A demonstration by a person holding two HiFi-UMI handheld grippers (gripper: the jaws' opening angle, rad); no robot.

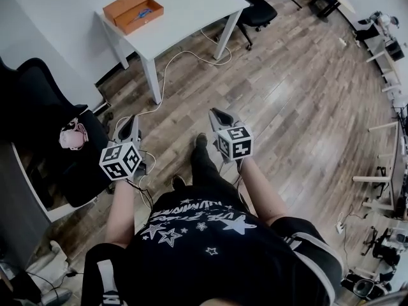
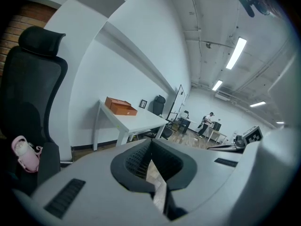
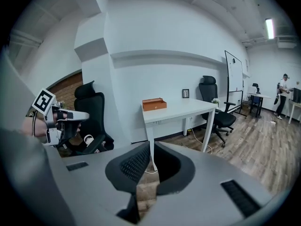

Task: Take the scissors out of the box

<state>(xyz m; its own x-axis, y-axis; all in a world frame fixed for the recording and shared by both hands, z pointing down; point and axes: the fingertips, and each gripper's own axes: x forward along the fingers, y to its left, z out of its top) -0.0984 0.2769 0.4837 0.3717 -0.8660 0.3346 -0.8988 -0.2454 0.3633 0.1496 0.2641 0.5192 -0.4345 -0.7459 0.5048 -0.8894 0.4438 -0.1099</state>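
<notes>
An orange box (image 1: 132, 10) lies open on the near left corner of a white table (image 1: 191, 5), with blue-handled scissors (image 1: 144, 12) inside it. I stand on the wooden floor well short of the table. My left gripper (image 1: 129, 121) and right gripper (image 1: 217, 113) are held in front of me, both shut and empty, pointing toward the table. The left gripper view shows its closed tips (image 2: 151, 141) with the box (image 2: 121, 106) far ahead. In the right gripper view the closed tips (image 3: 151, 143) sit below the distant box (image 3: 154, 104); the scissors are hidden there.
A black office chair (image 1: 38, 107) with a pink item (image 1: 72, 136) on it stands close on my left. A white cable (image 1: 172, 62) trails over the floor under the table. Another black chair (image 1: 258, 11) is beyond the table. Desks line the right side; a person (image 3: 283, 91) stands far off.
</notes>
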